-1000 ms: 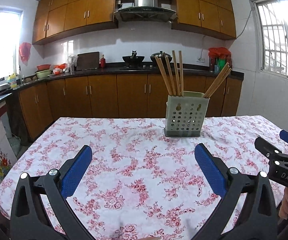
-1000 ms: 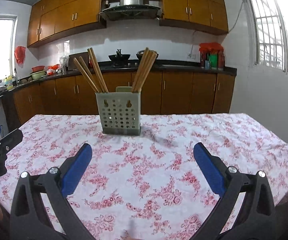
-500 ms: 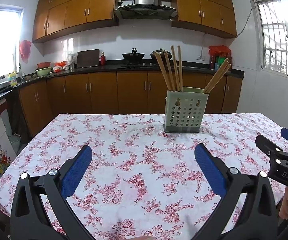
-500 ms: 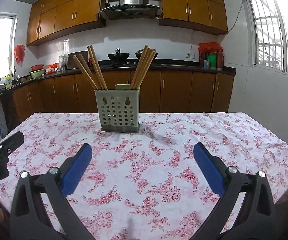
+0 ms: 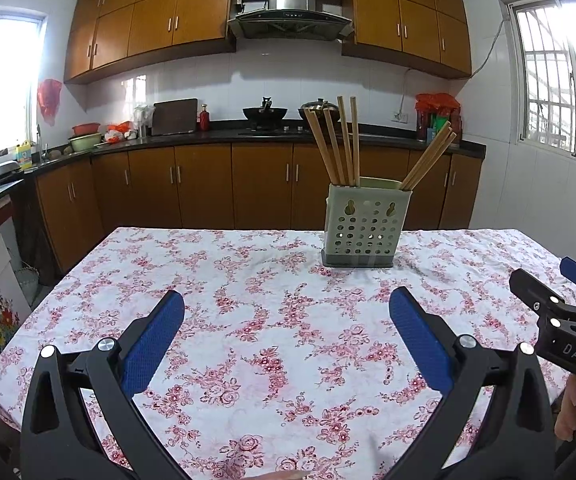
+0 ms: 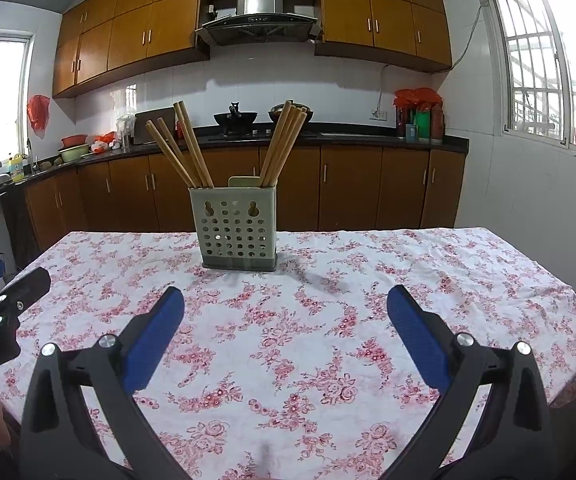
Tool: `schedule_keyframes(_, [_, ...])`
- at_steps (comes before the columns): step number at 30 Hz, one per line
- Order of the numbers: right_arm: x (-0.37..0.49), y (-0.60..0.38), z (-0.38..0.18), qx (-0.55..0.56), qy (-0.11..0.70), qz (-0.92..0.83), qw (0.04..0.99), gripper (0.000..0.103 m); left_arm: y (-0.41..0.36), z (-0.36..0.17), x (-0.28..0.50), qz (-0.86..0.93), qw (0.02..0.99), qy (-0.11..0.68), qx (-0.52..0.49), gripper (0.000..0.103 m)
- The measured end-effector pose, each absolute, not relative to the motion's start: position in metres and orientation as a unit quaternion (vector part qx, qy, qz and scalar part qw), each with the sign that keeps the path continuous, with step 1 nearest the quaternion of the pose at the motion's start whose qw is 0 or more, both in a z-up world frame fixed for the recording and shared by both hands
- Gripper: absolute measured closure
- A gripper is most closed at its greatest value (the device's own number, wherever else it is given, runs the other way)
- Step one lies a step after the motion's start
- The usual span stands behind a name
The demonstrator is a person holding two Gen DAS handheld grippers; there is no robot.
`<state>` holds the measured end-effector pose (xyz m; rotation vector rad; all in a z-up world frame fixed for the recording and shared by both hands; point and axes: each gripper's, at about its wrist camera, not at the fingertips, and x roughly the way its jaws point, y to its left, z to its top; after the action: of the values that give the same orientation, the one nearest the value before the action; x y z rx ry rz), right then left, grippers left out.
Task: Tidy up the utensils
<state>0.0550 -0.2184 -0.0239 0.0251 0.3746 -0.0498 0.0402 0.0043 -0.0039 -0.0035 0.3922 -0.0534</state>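
We are reading "DAS" on the right gripper (image 5: 568,292) at the frame's right edge. We are making out "enRobot.AI", partly cut off, on the left gripper (image 6: 3,284) at the left edge.

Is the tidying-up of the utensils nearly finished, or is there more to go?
It looks finished or nearly so. All visible chopsticks stand in the perforated holder in two bunches. Nothing is in hand: the left gripper and right gripper both hang open and empty. No loose utensil shows on the floral tablecloth.
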Motion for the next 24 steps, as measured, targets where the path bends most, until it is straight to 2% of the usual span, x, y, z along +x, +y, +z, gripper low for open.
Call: schedule_keyframes(24, [0.0554, -0.2189, -0.0243, 0.012, 0.188, -0.024, 0.982, 0.004, 0.0033, -0.0028, 0.0401, -0.026, 0.980, 0.195, -0.003, 0.002])
